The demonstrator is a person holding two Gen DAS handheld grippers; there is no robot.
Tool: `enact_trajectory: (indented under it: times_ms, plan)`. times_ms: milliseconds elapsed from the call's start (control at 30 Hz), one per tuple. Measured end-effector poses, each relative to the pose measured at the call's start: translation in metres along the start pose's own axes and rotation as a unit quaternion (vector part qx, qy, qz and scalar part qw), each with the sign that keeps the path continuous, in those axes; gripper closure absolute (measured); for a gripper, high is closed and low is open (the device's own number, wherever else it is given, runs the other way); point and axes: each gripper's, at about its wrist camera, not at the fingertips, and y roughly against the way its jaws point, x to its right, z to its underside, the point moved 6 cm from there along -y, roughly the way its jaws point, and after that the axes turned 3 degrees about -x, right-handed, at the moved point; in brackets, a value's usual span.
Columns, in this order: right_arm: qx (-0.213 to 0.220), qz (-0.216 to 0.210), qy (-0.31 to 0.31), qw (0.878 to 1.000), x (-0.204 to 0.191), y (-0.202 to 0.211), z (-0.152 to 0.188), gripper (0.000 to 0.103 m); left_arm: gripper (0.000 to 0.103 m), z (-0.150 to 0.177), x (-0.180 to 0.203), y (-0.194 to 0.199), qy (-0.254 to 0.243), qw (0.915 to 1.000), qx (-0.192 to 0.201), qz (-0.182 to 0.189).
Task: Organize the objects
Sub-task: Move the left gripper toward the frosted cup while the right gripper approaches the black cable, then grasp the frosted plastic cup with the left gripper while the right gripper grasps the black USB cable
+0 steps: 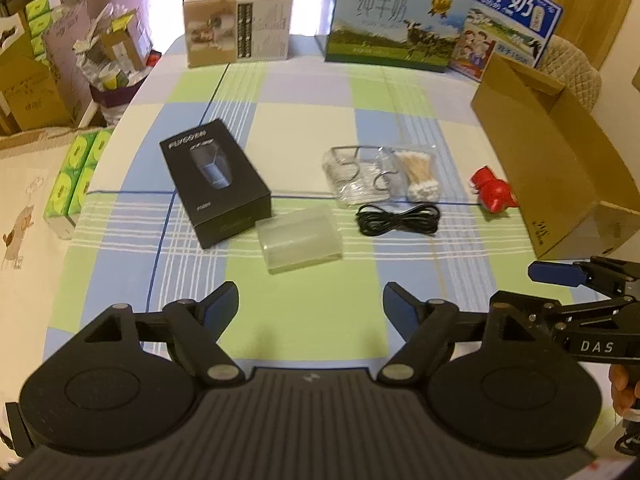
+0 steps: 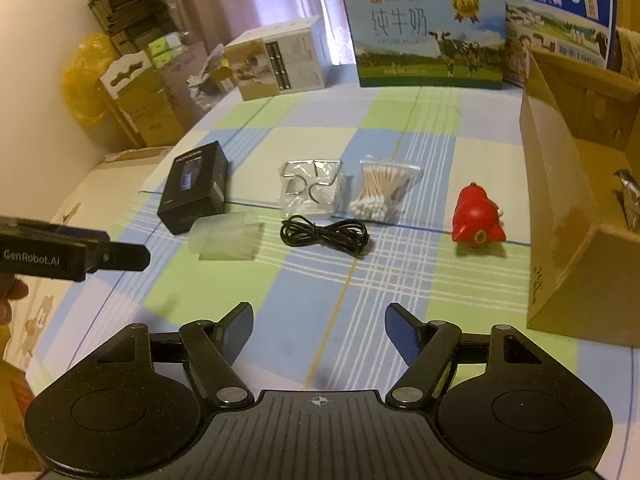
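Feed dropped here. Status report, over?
Left gripper open, empty. Right gripper open, empty. Red toy figure beside open cardboard box. Path clear.

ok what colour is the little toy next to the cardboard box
Red toy, clearest in the right wrist view.

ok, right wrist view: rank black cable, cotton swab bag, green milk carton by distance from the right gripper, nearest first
1. black cable: just left of centre, ahead of the open right gripper.
2. cotton swab bag: just behind the cable, slightly right.
3. green milk carton: far table edge, upright.
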Motion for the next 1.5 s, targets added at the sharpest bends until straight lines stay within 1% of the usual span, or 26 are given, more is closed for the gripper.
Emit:
enact_trajectory:
  times_ms: [167, 233, 333, 433, 533, 700, 900, 967, 1000, 1033, 1100, 1267, 1500]
  plan:
    - [-0.01, 0.014, -0.013, 1.0, 0.003, -0.018, -0.003, 0.033, 0.026, 0.0, -0.009, -0.021, 0.01, 0.9999, -0.011, -0.001]
    - [-0.012, 0.017, -0.016, 1.0, 0.005, -0.023, -0.005, 0.033, 0.022, -0.002, -0.01, -0.03, 0.015, 0.9998, -0.015, 0.001]
    - [-0.015, 0.024, -0.023, 0.999, 0.012, -0.028, -0.008, 0.033, 0.018, -0.006, -0.009, -0.044, 0.021, 0.9996, -0.018, 0.001]
    - [-0.017, 0.035, -0.034, 0.999, 0.021, -0.034, -0.011, 0.033, 0.018, -0.01, -0.007, -0.06, 0.028, 0.9992, -0.026, 0.009]
    - [-0.018, 0.04, -0.049, 0.998, 0.031, -0.039, -0.014, 0.033, 0.017, -0.016, -0.005, -0.073, 0.033, 0.999, -0.028, 0.007]
    - [-0.023, 0.043, -0.062, 0.997, 0.042, -0.045, -0.019, 0.033, 0.017, -0.028, -0.003, -0.094, 0.031, 0.9989, -0.033, -0.009]
    - [-0.029, 0.042, -0.065, 0.997, 0.048, -0.052, -0.021, 0.033, 0.017, -0.037, -0.007, -0.113, 0.042, 0.9981, -0.039, -0.022]
    - [-0.032, 0.042, -0.066, 0.996, 0.049, -0.054, -0.021, 0.033, 0.018, -0.038, -0.008, -0.117, 0.044, 0.9979, -0.04, -0.026]
    - [-0.032, 0.042, -0.066, 0.996, 0.049, -0.055, -0.022, 0.033, 0.021, -0.038, -0.009, -0.118, 0.044, 0.9979, -0.038, -0.028]
    - [-0.032, 0.041, -0.066, 0.997, 0.049, -0.057, -0.023, 0.033, 0.026, -0.038, -0.009, -0.119, 0.043, 0.9979, -0.038, -0.03]
    - [-0.031, 0.039, -0.061, 0.997, 0.048, -0.059, -0.026, 0.033, 0.031, -0.037, -0.009, -0.121, 0.042, 0.9979, -0.042, -0.027]
    - [-0.021, 0.029, -0.03, 0.999, 0.039, -0.065, -0.037, 0.033, 0.031, -0.031, -0.01, -0.118, 0.028, 0.9985, -0.035, -0.032]
    - [-0.006, 0.01, 0.025, 1.0, 0.028, -0.085, -0.051, 0.033, 0.031, -0.017, -0.021, -0.107, 0.031, 0.9982, -0.038, -0.034]
